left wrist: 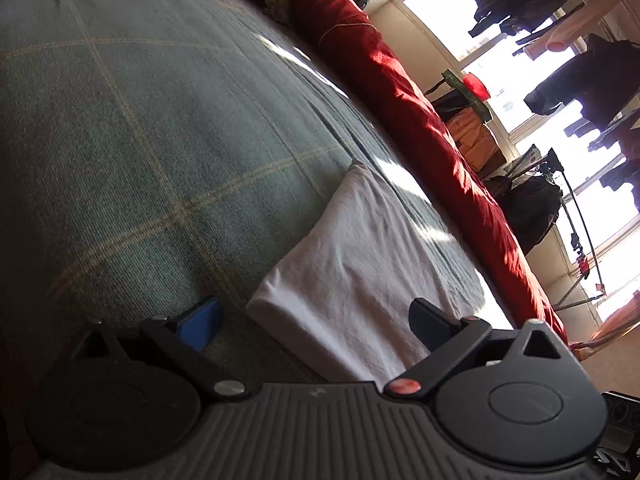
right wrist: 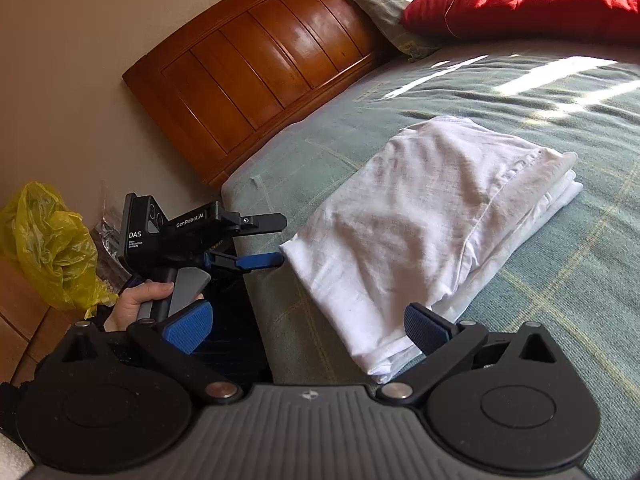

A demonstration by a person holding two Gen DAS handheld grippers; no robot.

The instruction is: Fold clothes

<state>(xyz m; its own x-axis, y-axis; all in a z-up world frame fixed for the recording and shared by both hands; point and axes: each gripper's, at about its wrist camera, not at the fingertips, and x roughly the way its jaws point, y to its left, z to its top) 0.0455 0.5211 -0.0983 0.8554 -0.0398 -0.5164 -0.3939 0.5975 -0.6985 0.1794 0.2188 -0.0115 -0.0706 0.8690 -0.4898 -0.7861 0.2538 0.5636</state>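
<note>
The white garment (right wrist: 432, 220) lies folded in a neat stack on the bed (right wrist: 560, 280) — between my left tool (right wrist: 276, 240) and right tool (right wrist: 308, 324), both spread wide and empty — so folding looks done.

Wooden headboard (right wrist: 256, 76) against beige wall (right wrist: 80, 40). Green checked bedspread (right wrist: 520, 88), sunlit patches. Bright windows (left wrist: 452, 12) beyond bed's far edge.

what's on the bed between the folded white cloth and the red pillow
Nothing but bare green plaid bedspread with sun patches, clear in the right wrist view, between the folded white cloth and the red pillow.
</note>
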